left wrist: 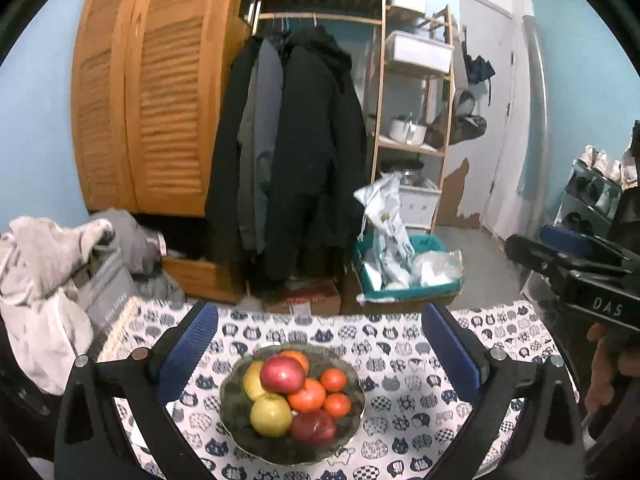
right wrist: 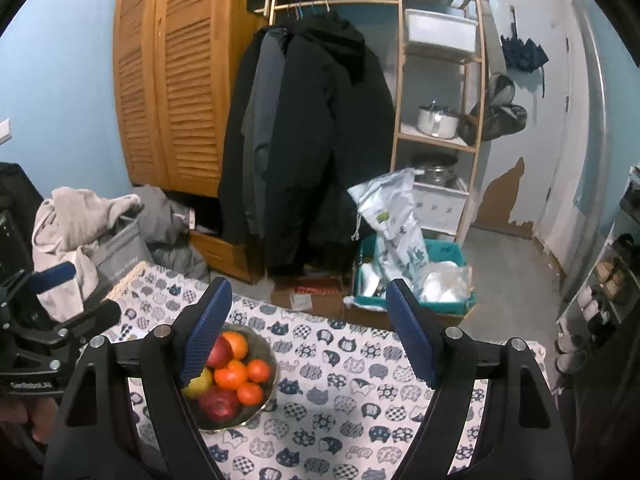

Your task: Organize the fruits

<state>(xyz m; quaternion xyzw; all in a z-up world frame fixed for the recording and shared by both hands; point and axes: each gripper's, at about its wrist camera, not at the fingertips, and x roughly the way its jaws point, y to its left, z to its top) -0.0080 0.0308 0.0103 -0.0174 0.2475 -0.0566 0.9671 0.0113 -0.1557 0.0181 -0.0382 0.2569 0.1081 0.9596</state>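
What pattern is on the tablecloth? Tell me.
White tablecloth printed with navy and grey cat heads, clearest in the right wrist view.

— What stands along the pale blue wall (right wrist: 60,80)?
— A louvred wooden wardrobe door (right wrist: 180,80), dark coats (right wrist: 312,140) hanging on a rail, then a wooden shelf unit (right wrist: 440,120) with white bins.
— And the floor?
— Grey floor (right wrist: 508,276); the white door (right wrist: 556,120) has paint peeling beside it.

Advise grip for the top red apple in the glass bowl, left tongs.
Take the top red apple across its rounded sides, coming from above. It sits highest on the pile in the round glass bowl, sides exposed; yellow apples and oranges crowd it lower down.
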